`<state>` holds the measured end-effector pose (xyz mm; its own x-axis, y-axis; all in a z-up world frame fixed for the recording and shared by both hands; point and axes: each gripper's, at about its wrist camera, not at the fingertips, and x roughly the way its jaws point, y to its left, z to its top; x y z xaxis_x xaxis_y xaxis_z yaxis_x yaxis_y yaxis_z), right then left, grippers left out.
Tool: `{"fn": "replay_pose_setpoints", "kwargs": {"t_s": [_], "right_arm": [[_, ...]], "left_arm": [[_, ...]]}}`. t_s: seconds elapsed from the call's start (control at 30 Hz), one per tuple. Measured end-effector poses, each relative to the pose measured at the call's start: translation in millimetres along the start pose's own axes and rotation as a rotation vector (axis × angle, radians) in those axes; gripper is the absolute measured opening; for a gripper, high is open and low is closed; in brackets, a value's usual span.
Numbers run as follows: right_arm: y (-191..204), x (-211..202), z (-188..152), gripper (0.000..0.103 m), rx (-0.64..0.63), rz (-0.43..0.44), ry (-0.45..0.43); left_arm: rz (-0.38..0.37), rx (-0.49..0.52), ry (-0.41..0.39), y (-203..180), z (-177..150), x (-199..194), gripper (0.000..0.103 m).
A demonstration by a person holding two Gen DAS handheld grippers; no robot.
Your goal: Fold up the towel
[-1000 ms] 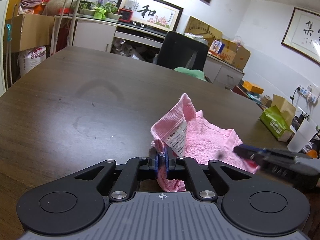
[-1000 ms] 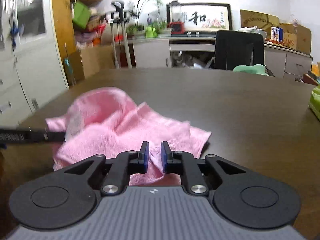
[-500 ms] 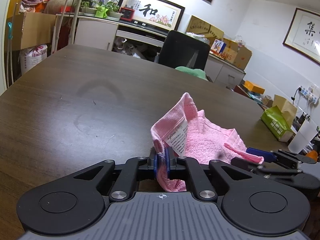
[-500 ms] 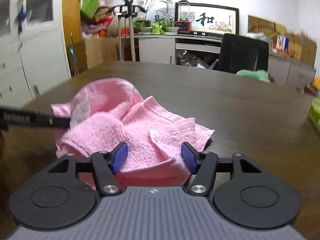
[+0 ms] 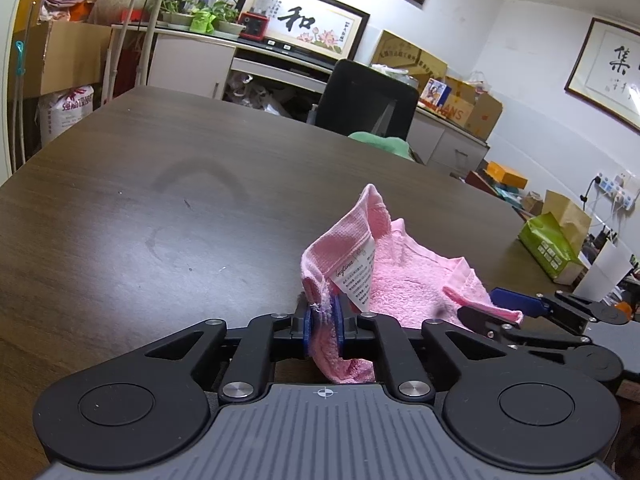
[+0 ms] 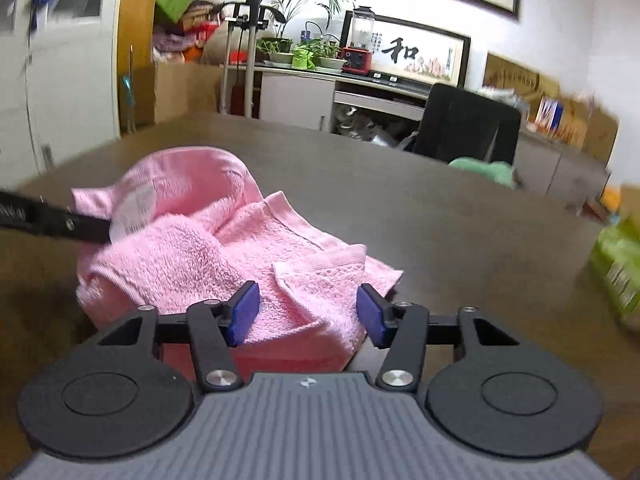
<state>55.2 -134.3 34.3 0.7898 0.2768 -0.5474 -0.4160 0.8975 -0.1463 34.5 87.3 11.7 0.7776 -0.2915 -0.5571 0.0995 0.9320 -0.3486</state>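
A crumpled pink towel (image 5: 408, 276) with a white care label (image 5: 356, 276) lies on the dark wooden table (image 5: 160, 200). My left gripper (image 5: 322, 322) is shut on the towel's near corner by the label and holds it raised. My right gripper (image 6: 307, 312) is open, its blue pads either side of a folded towel corner (image 6: 320, 280), not gripping it. The towel also shows in the right wrist view (image 6: 192, 248). The right gripper shows at the right in the left wrist view (image 5: 520, 312). The left gripper's finger (image 6: 52, 220) enters from the left in the right wrist view.
A green packet (image 5: 552, 244) and a white cup (image 5: 604, 268) stand at the table's right edge. A black office chair (image 5: 368, 100) with a green cloth (image 5: 380, 142) is behind the far edge. Cabinets and boxes line the walls.
My right gripper opened from shut and moved in over the towel's right corner. My left gripper kept its hold on the labelled corner, barely moving.
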Motion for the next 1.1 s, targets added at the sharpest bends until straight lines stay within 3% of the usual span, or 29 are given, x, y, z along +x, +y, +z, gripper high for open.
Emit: {"fn": "replay_pose_setpoints", "kwargs": {"t_s": [0.1,0.23,0.33,0.57,0.77,0.87,0.97,1.1], "right_arm": [[-5,2,0,0.047,0.027,0.019,0.013],[-38,10,-4,0.047,0.217,0.161,0.049],[-49,13,-6,0.044,0.27,0.203,0.052],[-77,11,-16,0.012,0.513,0.239,0.045],[-97,1,-26,0.009,0.679,0.263,0.004],[-99,-5,-26,0.008,0.713,0.261,-0.03],[-102,-9,-27,0.008,0.762,0.282,-0.06],[-113,-13,-32,0.008,0.862,0.348,-0.099]], "left_arm": [[-0.001,0.001,0.001,-1,0,0,0.015],[0.002,-0.005,0.006,0,-1,2,0.018],[0.004,-0.009,0.01,0,-1,2,0.02],[0.013,-0.018,0.012,3,-2,4,0.025],[-0.011,-0.019,0.005,3,-3,4,0.025],[-0.03,-0.019,-0.009,3,-2,1,0.023],[-0.052,-0.018,-0.038,3,-1,-3,0.005],[-0.09,-0.04,-0.065,0,3,-7,0.003]]}}
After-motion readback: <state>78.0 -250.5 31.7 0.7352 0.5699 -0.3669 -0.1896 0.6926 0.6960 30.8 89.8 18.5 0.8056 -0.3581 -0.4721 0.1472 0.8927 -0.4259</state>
